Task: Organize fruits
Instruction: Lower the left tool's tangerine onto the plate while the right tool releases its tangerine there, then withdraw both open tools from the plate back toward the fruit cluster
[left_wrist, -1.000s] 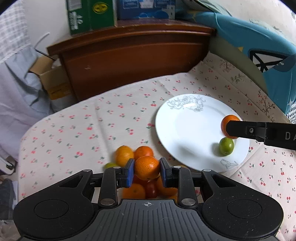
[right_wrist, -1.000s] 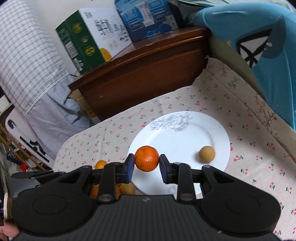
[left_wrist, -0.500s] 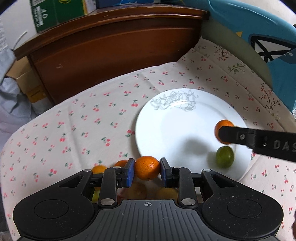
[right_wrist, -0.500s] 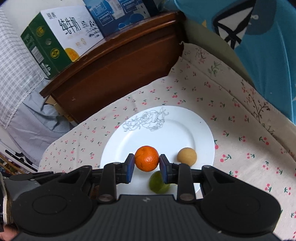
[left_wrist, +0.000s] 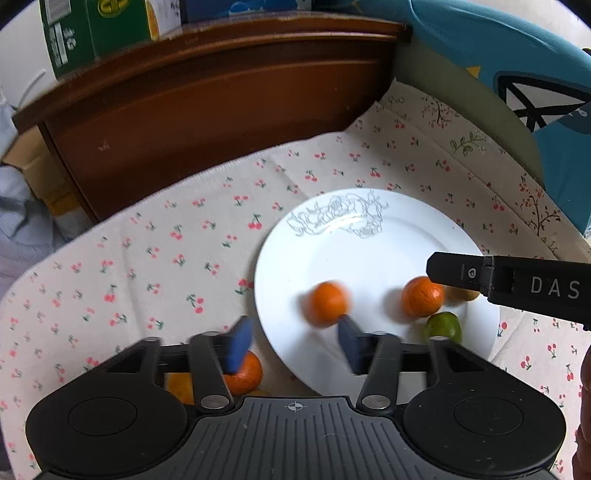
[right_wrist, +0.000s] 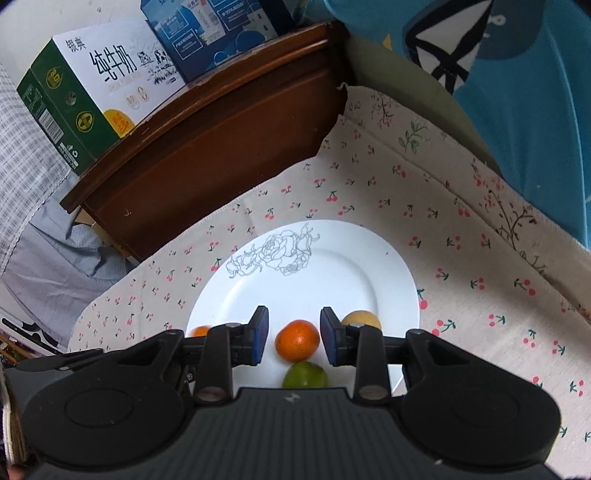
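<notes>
A white plate (left_wrist: 369, 251) with a drawn rose lies on the cherry-print cloth; it also shows in the right wrist view (right_wrist: 332, 266). My left gripper (left_wrist: 293, 345) is open at the plate's near edge, and a blurred orange (left_wrist: 327, 303) lies on the plate just beyond its fingers. My right gripper (right_wrist: 293, 334) is open, with an orange (right_wrist: 297, 340) lying on the plate between its fingers. That orange (left_wrist: 422, 301) sits beside a green lime (left_wrist: 442, 328) and a tan fruit (right_wrist: 360, 320). The right gripper's finger reaches in from the right in the left wrist view.
More oranges (left_wrist: 245, 373) lie on the cloth left of the plate, partly hidden behind my left fingers. A dark wooden headboard (left_wrist: 207, 92) with cartons (right_wrist: 88, 96) on top stands at the back. A blue cushion (left_wrist: 517, 81) lies at the right.
Both grippers have opened. Each orange has left its jaws and now lies on the plate. The left gripper moved right to the plate's edge; the right gripper came lower over the plate.
</notes>
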